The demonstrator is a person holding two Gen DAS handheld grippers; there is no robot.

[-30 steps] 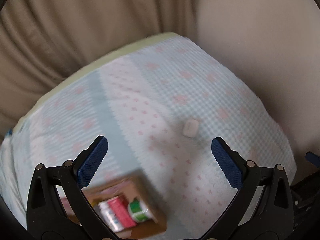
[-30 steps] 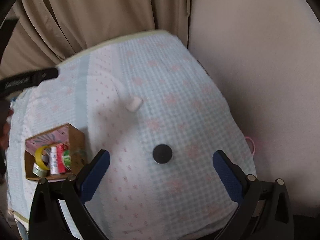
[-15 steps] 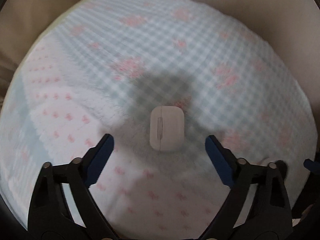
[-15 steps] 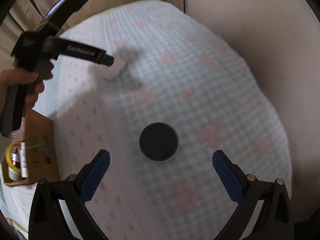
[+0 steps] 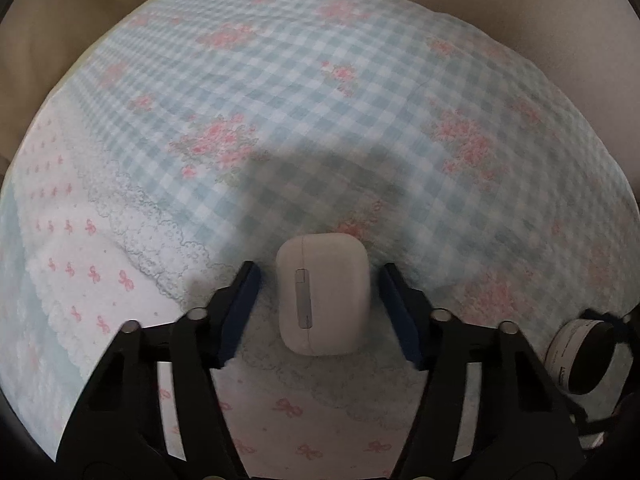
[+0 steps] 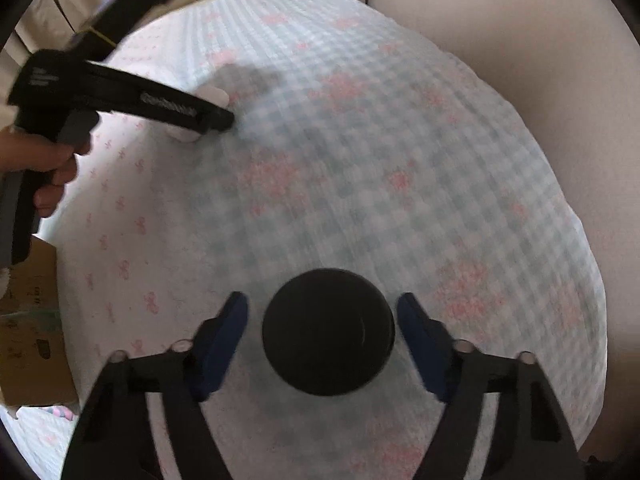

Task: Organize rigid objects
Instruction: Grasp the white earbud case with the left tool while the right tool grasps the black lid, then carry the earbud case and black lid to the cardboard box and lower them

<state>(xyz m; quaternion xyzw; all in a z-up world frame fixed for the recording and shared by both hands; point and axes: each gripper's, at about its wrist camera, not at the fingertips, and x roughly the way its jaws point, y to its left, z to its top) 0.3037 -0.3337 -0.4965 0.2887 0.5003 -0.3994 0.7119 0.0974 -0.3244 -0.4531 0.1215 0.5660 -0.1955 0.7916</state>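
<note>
1. Soft checked cloth [image 5: 304, 92] with pink flowers covers the bed, and tan curtains [image 6: 100, 12] hang behind it.
2. A white earbud case [image 5: 323, 294] lies flat on the cloth, between the jaws of the left gripper [image 5: 320, 300]. The jaws have just been closing and now stand narrow, with a thin gap on each side, so they do not squeeze it yet.
3. A black round lid on a small jar [image 6: 329, 332] sits between the jaws of the right gripper [image 6: 323, 320]. These jaws have also just been closing and do not touch it yet.
4. To do it well, I think each hand should keep its thing in the middle, close gently and evenly, then lift straight up.
5. A brown cardboard box [image 6: 28, 320] sits at the left edge.
6. White writing on the left gripper and small print on the jar's side are too blurry to read.
</note>
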